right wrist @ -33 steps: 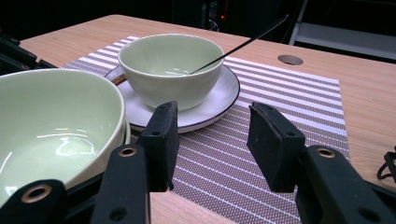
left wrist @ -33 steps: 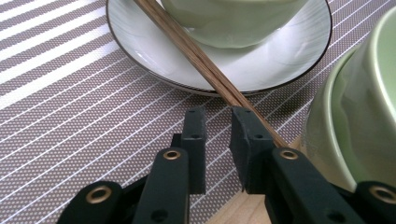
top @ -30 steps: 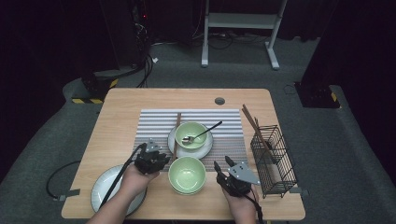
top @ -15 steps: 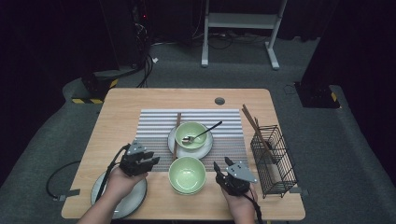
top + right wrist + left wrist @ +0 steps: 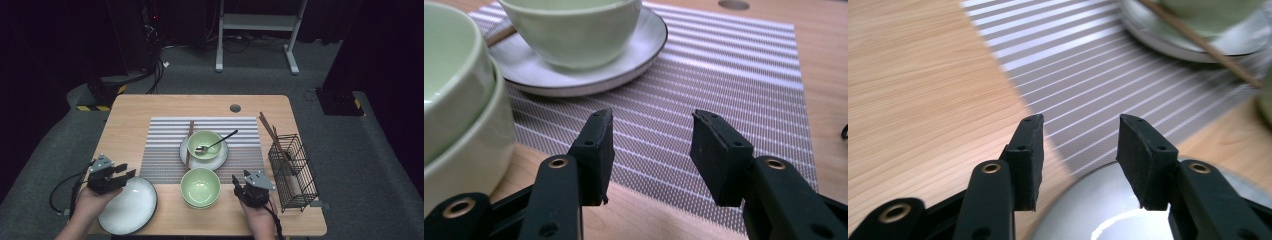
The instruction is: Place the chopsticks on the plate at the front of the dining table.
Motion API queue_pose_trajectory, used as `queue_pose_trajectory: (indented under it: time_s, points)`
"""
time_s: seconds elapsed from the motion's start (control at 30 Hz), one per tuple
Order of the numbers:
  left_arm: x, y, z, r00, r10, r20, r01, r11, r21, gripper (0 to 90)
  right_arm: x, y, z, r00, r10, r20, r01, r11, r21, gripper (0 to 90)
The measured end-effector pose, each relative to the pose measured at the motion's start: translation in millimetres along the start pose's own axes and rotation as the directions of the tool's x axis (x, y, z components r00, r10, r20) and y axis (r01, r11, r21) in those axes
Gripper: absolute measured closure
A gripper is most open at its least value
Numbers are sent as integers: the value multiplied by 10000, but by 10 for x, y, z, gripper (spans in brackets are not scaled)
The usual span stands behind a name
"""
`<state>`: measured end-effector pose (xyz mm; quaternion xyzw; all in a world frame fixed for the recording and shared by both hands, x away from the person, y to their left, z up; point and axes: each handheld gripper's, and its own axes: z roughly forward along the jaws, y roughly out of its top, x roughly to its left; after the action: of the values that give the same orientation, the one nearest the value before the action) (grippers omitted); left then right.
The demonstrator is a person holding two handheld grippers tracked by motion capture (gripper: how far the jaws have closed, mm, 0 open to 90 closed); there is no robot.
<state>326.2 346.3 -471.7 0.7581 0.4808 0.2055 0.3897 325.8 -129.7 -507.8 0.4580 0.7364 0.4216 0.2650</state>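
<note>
My left gripper [image 5: 122,173] sits at the lower left of the high view, over the upper-left rim of the large grey plate [image 5: 127,207]. Its jaws have just been opening and stand apart with nothing between the pads; in the left gripper view the plate [image 5: 1098,210] curves under them at the bottom centre. I judge this a release: the plate lies flat on the bare wooden table [image 5: 150,107], left of the striped placemat [image 5: 165,150], clear of the other dishes.

My right gripper [image 5: 240,186] waits at the lower centre-right of the high view, jaws apart and empty, just right of the stacked green bowls [image 5: 200,187]. In the right gripper view those bowls [image 5: 454,115] occupy the left edge, one nested in the other, which keeps them compact.

Behind them, at frame centre, a green bowl [image 5: 205,145] stands on a small plate [image 5: 187,152] with a spoon [image 5: 217,142] leaning inside. A chopstick [image 5: 189,142] lies along the plate's left side. The wire basket [image 5: 292,170] at right holds further chopsticks [image 5: 270,135] upright-tilted, presumably for utensil storage.
</note>
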Motion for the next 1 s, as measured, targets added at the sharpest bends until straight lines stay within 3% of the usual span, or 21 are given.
queue_pose_trajectory:
  time_s: [0.17, 0.2, 0.23, 0.4, 0.47, 0.5, 0.53, 0.6, 0.63, 0.8, 0.83, 1.0]
  points:
    - [363, -116, -67, 9976, -414, -553, 403, 9990, -208, 530, -43, -39, 61, 9999, 90, 55, -93, 9984, 553, 507]
    - [363, -116, -67, 9976, -414, -553, 403, 9990, -208, 530, -48, -42, 67, 9999, 107, 84, -113, 9978, 646, 505]
    - [476, -149, -51, 9944, -412, -968, 395, 9990, -196, 529, -58, -48, 81, 9999, 109, 95, -116, 9966, 816, 499]
    - [701, -296, 119, 9887, -647, -1353, 720, 9962, 497, 529, -98, -77, 134, 9996, -41, 280, 2, 9904, 1381, 476]
    - [717, -320, 148, 9882, -693, -1366, 779, 9952, 586, 525, -105, -85, 146, 9995, 0, 314, -48, 9884, 1517, 470]
    - [738, -383, 218, 9868, -691, -1463, 828, 9926, 892, 517, -115, -83, 159, 9995, -2, 309, -50, 9856, 1692, 461]
    - [732, -419, 240, 9870, -503, -1528, 627, 9950, 777, 511, -111, -83, 161, 9994, 13, 336, -71, 9848, 1734, 459]
    - [725, -431, 246, 9867, -494, -1547, 604, 9959, 669, 497, -105, -82, 169, 9994, -27, 341, -36, 9829, 1842, 452]
    - [730, -425, 250, 9868, -495, -1542, 608, 9957, 693, 487, -93, -78, 195, 9995, -177, 245, 121, 9770, 2131, 419]
    - [685, -420, 282, 9859, -507, -1592, 616, 9960, 647, 412, -70, -71, 210, 9996, -206, 210, 156, 9764, 2156, 391]
    - [669, -426, 287, 9831, -564, -1742, 673, 9961, 571, 413, -69, -71, 211, 9996, -204, 211, 154, 9763, 2159, 390]
    - [653, -431, 295, 9819, -638, -1782, 729, 9963, 445, 443, -69, -70, 212, 9996, -194, 214, 143, 9762, 2162, 390]
